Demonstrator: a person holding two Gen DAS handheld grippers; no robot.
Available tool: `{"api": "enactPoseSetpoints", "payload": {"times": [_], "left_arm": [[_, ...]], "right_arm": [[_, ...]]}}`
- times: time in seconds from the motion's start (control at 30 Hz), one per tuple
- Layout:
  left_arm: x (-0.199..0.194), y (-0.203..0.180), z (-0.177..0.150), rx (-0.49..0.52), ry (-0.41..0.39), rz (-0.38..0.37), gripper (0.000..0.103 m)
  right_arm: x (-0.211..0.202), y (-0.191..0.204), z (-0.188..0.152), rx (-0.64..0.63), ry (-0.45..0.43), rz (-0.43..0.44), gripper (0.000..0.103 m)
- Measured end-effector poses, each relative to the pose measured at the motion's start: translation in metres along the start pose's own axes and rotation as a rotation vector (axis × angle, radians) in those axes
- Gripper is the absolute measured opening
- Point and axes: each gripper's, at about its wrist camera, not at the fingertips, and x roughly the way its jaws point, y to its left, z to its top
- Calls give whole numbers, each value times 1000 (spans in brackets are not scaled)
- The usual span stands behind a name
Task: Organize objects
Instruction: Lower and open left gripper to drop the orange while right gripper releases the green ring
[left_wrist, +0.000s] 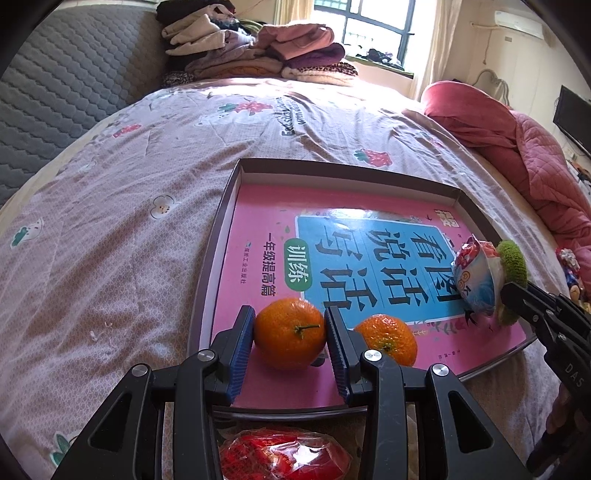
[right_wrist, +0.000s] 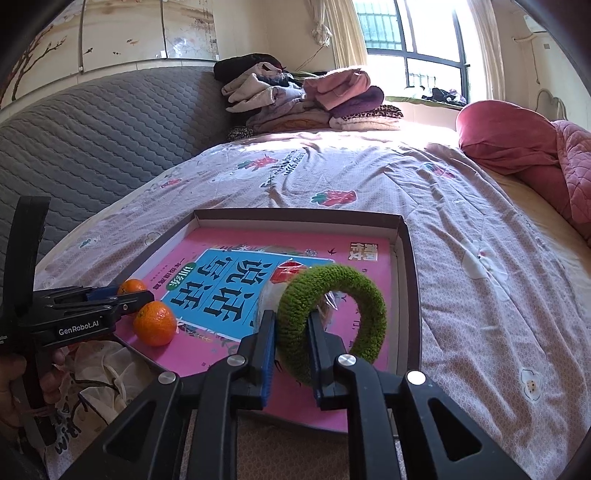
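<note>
A shallow dark-rimmed box (left_wrist: 218, 236) lies on the bed with a pink book (left_wrist: 266, 210) inside. My left gripper (left_wrist: 290, 325) is shut on an orange tangerine (left_wrist: 290, 334) that sits on the book. A second tangerine (left_wrist: 386, 338) lies just to its right; it also shows in the right wrist view (right_wrist: 155, 323). My right gripper (right_wrist: 291, 325) is shut on a fuzzy green ring (right_wrist: 332, 314), held above the book. A white and red snack packet (left_wrist: 476, 275) sits against the ring.
A red packet (left_wrist: 284, 456) lies on the bed under my left gripper. Folded clothes (right_wrist: 295, 99) are stacked at the head of the bed. A pink quilt (left_wrist: 517, 147) lies to the right. A grey padded headboard (right_wrist: 92, 140) is on the left.
</note>
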Motion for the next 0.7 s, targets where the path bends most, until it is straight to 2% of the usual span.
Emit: {"api": "enactPoseSetpoints", "payload": {"times": [0.1,0.23,0.33,0.7], "left_arm": [[-3,-1,0,-7,-1,-11,41],[-9,-2,0,-6,-13,-17,49],[-12,-3,1,-8,-18,-22,50],[-25,-5,-2,-8,-40,-15,53]], "right_arm": [[-1,1,0,-6,5,-13,20],[-4,0,2,5,5,-21,29],[-5,-4,4,19,5,-25,34],[-15,-6,9,32,-19,-33,36]]}}
